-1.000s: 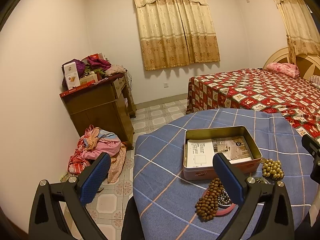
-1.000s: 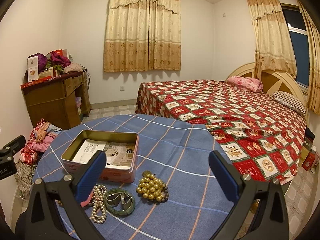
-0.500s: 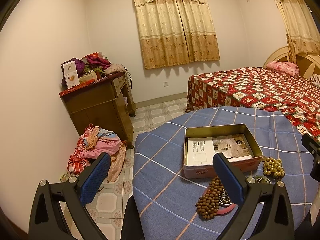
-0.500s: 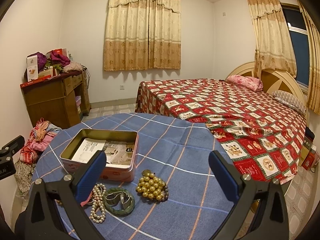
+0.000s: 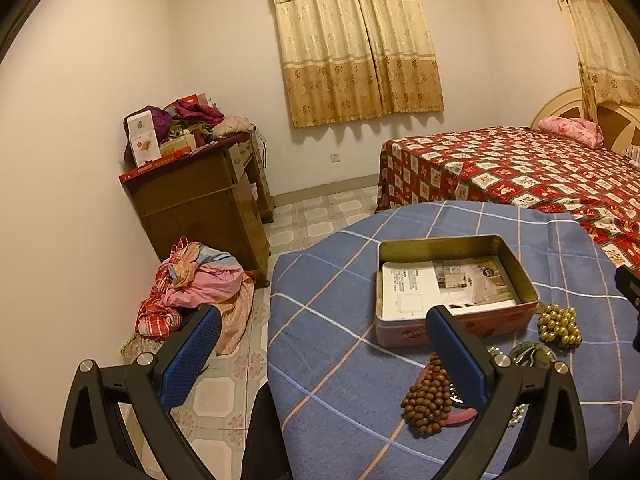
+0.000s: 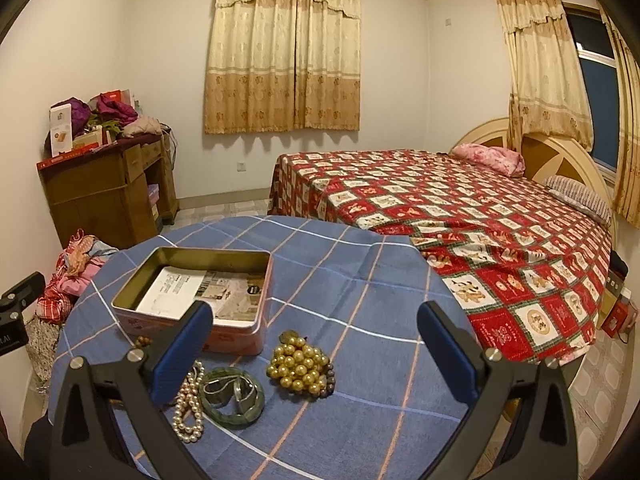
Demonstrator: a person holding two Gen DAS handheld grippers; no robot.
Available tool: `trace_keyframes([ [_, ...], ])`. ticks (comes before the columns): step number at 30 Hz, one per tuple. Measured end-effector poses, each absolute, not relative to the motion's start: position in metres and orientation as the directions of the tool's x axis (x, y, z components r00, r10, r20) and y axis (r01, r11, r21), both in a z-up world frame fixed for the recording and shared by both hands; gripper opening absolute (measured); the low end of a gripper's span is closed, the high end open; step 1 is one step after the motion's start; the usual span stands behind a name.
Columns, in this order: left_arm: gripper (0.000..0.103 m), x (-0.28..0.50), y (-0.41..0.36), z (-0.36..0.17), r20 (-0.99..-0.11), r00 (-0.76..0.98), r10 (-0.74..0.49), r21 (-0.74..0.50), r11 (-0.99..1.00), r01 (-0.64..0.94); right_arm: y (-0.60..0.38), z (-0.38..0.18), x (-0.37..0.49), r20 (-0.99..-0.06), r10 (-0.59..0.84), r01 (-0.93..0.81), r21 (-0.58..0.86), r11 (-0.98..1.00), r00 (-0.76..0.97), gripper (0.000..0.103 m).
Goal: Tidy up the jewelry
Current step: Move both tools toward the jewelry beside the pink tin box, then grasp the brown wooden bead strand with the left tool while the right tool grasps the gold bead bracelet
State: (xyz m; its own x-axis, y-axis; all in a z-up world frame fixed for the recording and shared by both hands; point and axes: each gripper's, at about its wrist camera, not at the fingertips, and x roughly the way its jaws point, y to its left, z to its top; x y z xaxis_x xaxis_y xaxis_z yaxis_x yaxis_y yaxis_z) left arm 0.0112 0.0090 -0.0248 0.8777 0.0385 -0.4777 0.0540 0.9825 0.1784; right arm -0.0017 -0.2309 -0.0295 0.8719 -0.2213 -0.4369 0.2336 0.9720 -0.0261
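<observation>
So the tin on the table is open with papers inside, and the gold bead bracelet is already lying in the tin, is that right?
Not quite. The tin is open with papers inside, but the gold bead bracelet lies on the blue checked cloth beside the tin, not in it. The right wrist view shows this clearly.

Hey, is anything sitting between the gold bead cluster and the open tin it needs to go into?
Nothing visible does. The gold bead cluster lies on the blue cloth just off the tin's near corner, only bare cloth between. The right gripper is open.
</observation>
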Motion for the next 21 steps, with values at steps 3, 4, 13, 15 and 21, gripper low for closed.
trace_keyframes([
  [3, 0.102, 0.015, 0.012, -0.038, -0.498, 0.867, 0.027, 0.164, 0.984, 0.064, -0.234, -0.039, -0.001, -0.441, -0.231, 0.24, -0.038, 0.97, 0.867, 0.103],
  [4, 0.102, 0.017, 0.011, -0.043, -0.507, 0.862, 0.023, 0.163, 0.984, 0.069, -0.236, -0.045, 0.0, -0.45, -0.24, 0.242, -0.053, 0.969, 0.86, 0.103],
  [13, 0.102, 0.026, -0.018, -0.088, -0.57, 0.821, -0.028, 0.195, 0.967, 0.167, -0.257, -0.087, 0.014, -0.562, -0.254, 0.26, -0.072, 0.963, 0.787, 0.101],
  [15, 0.102, 0.029, -0.022, -0.095, -0.583, 0.811, -0.043, 0.189, 0.964, 0.188, -0.255, -0.091, 0.015, -0.571, -0.259, 0.257, -0.087, 0.963, 0.779, 0.1],
  [21, 0.099, 0.037, -0.034, -0.112, -0.619, 0.782, -0.073, 0.185, 0.954, 0.236, -0.248, -0.101, 0.018, -0.586, -0.213, 0.253, -0.013, 0.967, 0.782, 0.1],
])
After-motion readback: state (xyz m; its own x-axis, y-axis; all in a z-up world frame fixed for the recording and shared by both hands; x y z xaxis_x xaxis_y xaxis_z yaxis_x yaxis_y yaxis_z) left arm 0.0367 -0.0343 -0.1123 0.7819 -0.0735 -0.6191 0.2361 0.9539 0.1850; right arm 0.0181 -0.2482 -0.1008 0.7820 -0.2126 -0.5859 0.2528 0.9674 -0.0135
